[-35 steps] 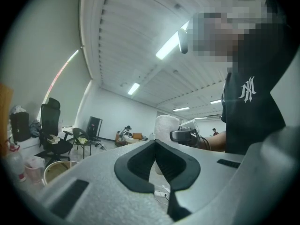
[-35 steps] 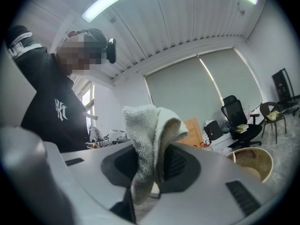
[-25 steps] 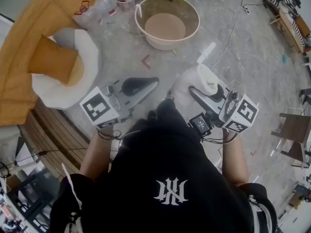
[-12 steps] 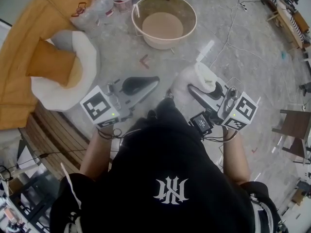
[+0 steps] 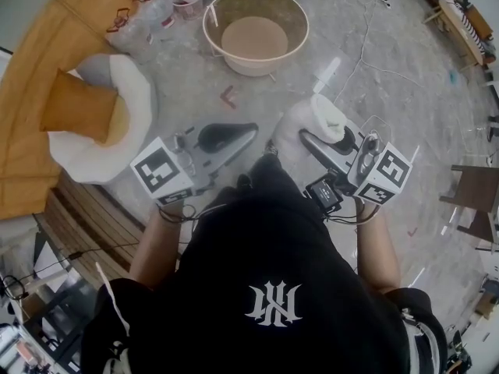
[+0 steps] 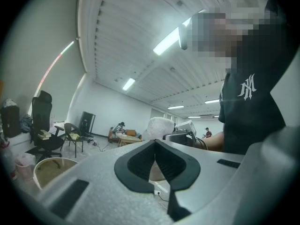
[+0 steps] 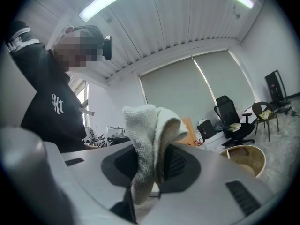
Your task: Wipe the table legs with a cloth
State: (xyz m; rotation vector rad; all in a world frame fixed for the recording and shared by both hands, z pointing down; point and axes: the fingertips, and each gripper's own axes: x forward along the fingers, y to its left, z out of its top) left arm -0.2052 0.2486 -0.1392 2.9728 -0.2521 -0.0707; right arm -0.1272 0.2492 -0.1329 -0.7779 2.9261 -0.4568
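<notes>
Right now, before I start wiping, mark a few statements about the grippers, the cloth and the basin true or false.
The right gripper is shut on the cloth. True.
The left gripper holds a second cloth. False: its jaws are together, with nothing between.
The basin stands on the floor beyond both grippers. True.
The cloth is pressed against a table leg. False: it touches only the jaws.

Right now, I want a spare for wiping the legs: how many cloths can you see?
1. The white cloth is clamped in the right gripper's jaws. The left gripper is shut on nothing. Another could be hidden behind the person.
</notes>
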